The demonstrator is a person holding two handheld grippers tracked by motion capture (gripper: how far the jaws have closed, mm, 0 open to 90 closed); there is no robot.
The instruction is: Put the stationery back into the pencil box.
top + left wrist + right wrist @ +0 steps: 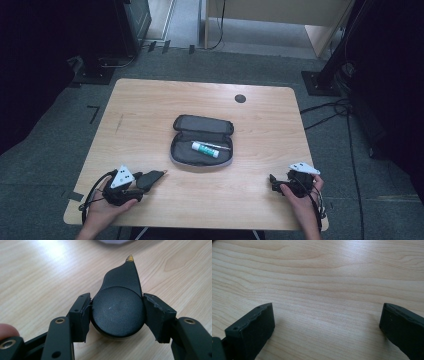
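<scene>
My left gripper (141, 183) rests on the table's near left and is shut on a black tapered object (151, 178) with a small amber tip that points toward the table's middle. In the left gripper view the jaws clamp the object's round end (117, 311) from both sides, and the left gripper (117, 318) sits low over the wood. My right gripper (274, 183) is at the near right, held by a hand. Its jaws stand wide apart, and the right gripper (327, 325) has only bare wood between them.
An open dark grey pencil case (202, 124) lies at the middle of the wooden table (145, 105), with a white and green glue stick (205, 149) inside it. A round black grommet (240, 98) sits near the far edge. Cables and stands surround the table on the floor.
</scene>
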